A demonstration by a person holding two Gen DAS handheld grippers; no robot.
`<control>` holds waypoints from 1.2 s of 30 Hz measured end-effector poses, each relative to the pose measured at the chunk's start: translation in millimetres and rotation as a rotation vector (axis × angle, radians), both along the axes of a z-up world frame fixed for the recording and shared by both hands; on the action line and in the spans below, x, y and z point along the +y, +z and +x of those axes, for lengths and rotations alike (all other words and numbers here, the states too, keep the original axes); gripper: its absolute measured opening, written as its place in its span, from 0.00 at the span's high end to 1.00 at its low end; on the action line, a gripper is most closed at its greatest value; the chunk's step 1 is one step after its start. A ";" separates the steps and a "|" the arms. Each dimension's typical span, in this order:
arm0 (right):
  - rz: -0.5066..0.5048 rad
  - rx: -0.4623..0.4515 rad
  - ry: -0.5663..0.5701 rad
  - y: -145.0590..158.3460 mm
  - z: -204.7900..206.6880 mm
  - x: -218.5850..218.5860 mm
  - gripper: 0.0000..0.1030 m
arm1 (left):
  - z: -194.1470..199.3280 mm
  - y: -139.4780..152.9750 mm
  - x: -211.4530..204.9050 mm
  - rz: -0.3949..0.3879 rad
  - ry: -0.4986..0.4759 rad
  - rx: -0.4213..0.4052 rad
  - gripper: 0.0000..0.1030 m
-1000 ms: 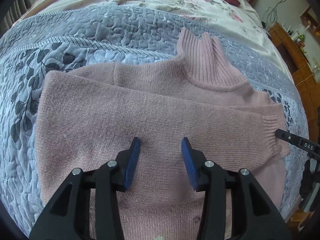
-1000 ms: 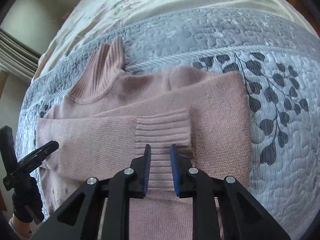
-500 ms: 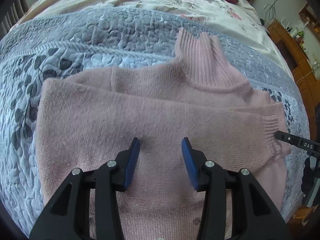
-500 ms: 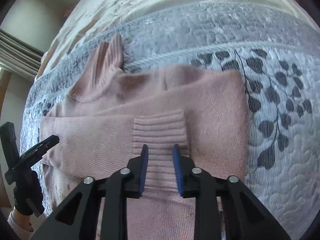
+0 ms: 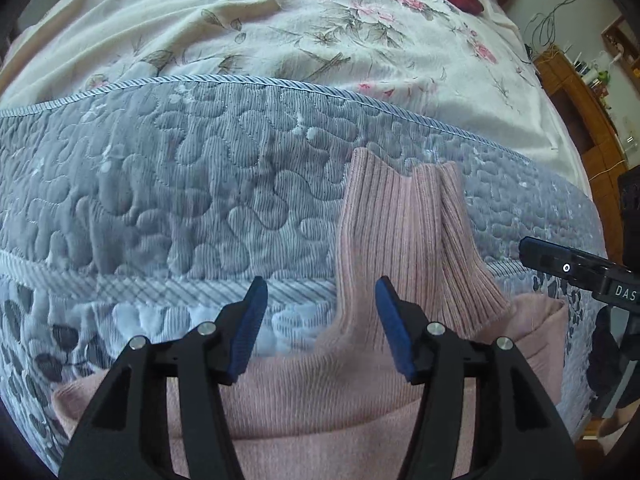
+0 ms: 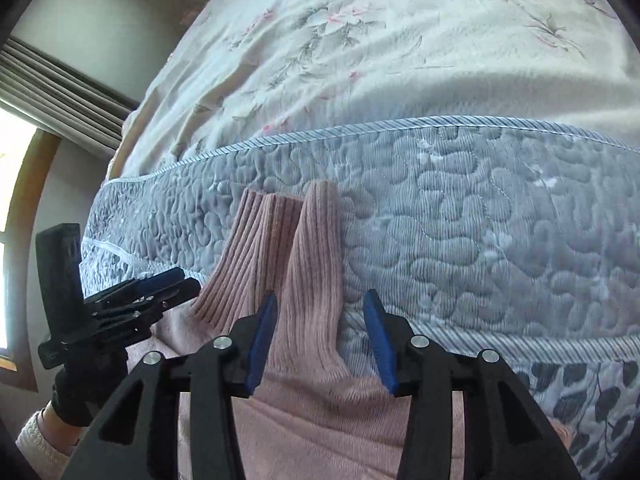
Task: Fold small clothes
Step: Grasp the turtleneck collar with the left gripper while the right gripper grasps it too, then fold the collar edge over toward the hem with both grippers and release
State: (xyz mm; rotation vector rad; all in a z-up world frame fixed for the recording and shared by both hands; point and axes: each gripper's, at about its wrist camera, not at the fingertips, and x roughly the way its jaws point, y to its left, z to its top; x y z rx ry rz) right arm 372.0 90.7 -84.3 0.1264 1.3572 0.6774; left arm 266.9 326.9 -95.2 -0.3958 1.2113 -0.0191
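Pink sweater (image 5: 360, 392) is lying flat on the grey quilt (image 5: 180, 208), ribbed collar (image 5: 404, 240) pointing toward the floral sheet (image 5: 280, 32) further up the bed. Left gripper (image 5: 318, 324) is hovering over the shoulder edge just left of the collar base, jaws spread wide, gripping nothing. Right gripper (image 6: 320, 340) is sitting over the collar's right side, jaws likewise released, the collar edge lying between the 2 blue pads (image 6: 260, 348); contact can't be told. In the right wrist view the left gripper is showing at the left edge, held by a black-gloved hand (image 6: 84, 392). Wooden furniture (image 5: 580, 92) is standing beside the bed.
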 end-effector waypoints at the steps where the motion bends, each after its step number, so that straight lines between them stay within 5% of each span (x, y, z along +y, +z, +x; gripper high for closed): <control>1: 0.017 0.020 -0.002 -4.9 5.1 3.7 0.55 | 5.3 -4.0 -0.6 -0.008 -0.004 0.004 0.46; 12: -0.015 0.100 -0.001 -50.1 49.5 32.4 0.54 | 53.3 -20.9 -13.1 -0.002 -0.062 0.030 0.46; 14: 0.001 0.095 0.015 -49.9 51.0 34.0 0.62 | 60.2 -21.5 -14.5 0.017 -0.046 0.038 0.60; 15: 0.025 0.100 0.037 -49.0 49.2 36.1 0.84 | 62.5 -21.7 -15.4 0.019 -0.044 0.041 0.72; 17: 0.048 0.080 0.060 -39.8 45.3 37.3 0.88 | 65.3 -22.0 -16.6 -0.027 -0.043 0.043 0.93; 19: 0.064 0.035 0.077 -24.6 38.6 32.7 0.89 | 61.5 -15.7 -16.2 -0.038 -0.022 0.019 0.94; 28: 0.219 -0.079 0.158 47.1 -24.1 -21.2 0.90 | -25.0 56.7 -1.5 -0.122 -0.022 -0.228 0.95; 36: 0.192 -0.110 0.234 61.2 -102.2 -45.3 0.90 | -112.7 65.5 -6.5 -0.149 -0.093 -0.256 0.94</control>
